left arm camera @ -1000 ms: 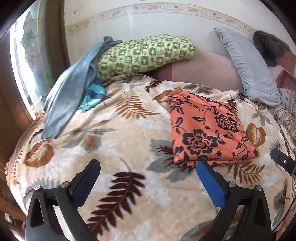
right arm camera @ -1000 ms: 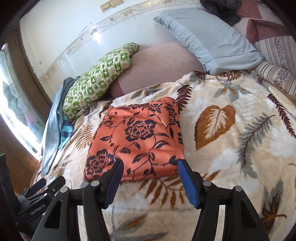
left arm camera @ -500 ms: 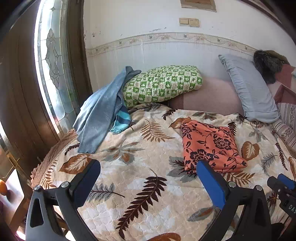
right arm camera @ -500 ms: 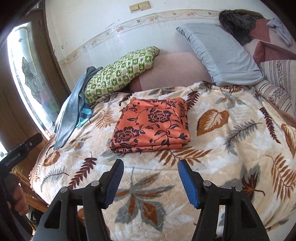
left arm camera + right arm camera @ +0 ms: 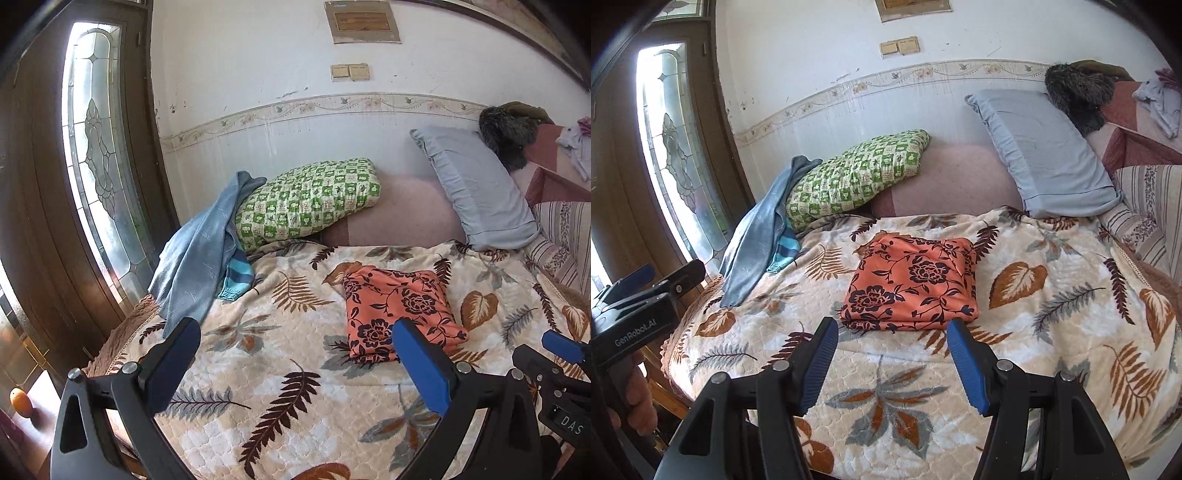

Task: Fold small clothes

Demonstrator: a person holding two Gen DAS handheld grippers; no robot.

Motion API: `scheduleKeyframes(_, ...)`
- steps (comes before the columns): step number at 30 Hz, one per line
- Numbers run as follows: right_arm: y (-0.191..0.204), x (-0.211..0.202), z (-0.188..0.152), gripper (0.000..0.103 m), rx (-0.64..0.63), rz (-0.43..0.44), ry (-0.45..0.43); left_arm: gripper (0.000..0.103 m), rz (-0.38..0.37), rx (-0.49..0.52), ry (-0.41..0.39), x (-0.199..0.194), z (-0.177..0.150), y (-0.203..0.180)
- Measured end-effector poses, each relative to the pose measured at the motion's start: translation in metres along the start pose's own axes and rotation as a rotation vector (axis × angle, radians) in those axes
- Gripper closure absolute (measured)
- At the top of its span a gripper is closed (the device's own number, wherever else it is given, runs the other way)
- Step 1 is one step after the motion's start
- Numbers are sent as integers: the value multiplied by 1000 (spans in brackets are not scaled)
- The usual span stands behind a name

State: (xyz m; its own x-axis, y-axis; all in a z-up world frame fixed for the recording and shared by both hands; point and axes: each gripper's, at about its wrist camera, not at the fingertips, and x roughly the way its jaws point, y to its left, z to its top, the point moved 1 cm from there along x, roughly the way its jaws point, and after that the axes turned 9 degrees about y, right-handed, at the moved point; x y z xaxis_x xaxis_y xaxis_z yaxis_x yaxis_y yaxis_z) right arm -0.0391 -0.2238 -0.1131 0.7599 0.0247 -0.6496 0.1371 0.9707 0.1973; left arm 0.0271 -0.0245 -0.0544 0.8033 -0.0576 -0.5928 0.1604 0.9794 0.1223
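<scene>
An orange garment with dark flowers lies folded into a neat rectangle on the leaf-patterned blanket; it also shows in the right wrist view. My left gripper is open and empty, well back from the garment. My right gripper is open and empty, a short way in front of the garment's near edge. The left gripper body shows at the left of the right wrist view.
A blue garment is draped at the bed's left rear, against a green checked pillow. A grey-blue pillow leans at the back right. A glass-panelled door stands left of the bed.
Both grippers have pulled back and up from the folded orange garment, so more of the bed and wall shows. The garment has not moved.
</scene>
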Motion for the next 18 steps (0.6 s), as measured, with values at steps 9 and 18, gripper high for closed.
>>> scheduleKeyframes(9, -4, -9, 3, 38, 17, 8, -28, 0, -9, -3, -7, -8, 5, -5)
scheduleKeyframes(18, 1, -16, 5, 38, 17, 4, -49, 0, 5, -6, -9, -10, 3, -3)
